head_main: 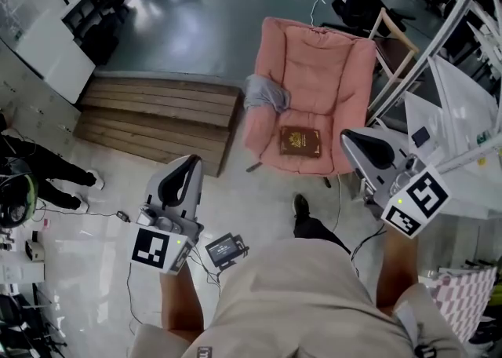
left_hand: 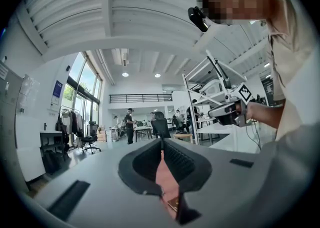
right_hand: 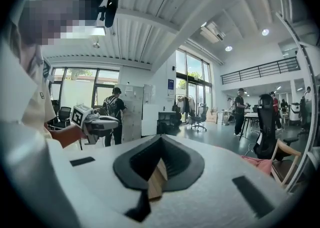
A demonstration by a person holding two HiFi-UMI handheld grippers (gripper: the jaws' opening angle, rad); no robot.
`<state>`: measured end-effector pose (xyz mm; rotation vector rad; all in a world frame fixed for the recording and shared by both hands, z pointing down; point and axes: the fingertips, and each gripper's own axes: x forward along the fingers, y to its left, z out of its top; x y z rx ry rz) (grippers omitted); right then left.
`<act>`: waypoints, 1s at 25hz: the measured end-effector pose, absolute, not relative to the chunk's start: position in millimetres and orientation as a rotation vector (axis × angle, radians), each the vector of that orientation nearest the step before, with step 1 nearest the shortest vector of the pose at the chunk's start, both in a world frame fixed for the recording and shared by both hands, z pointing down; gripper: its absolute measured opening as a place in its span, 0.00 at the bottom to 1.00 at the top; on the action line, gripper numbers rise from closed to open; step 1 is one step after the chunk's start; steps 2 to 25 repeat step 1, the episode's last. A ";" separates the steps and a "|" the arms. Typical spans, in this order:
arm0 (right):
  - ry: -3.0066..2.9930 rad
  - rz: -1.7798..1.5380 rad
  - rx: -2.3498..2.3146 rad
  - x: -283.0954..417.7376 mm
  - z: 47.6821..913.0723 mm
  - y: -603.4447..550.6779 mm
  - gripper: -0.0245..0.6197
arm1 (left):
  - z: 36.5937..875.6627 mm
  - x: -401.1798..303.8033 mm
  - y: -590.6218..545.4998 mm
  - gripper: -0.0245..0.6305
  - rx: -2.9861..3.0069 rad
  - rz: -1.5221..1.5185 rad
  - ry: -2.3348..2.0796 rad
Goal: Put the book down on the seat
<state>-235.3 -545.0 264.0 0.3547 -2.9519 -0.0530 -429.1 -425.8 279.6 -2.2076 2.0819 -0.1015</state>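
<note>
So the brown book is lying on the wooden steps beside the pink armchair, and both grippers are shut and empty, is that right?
Not quite. The brown book lies on the seat of the pink armchair, not on the wooden steps beside it; the head view shows this. The left gripper and right gripper are shut and empty.

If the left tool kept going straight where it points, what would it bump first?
Nothing close. The left tool points level, over the pink armchair, so the first thing is probably the black office chair behind it; depth is hard to judge.
</note>
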 end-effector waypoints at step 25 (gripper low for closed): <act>-2.950 -0.055 0.357 -236.5 265.2 -542.9 0.02 | 279.8 -431.2 -424.6 0.07 -2.203 -0.095 2.079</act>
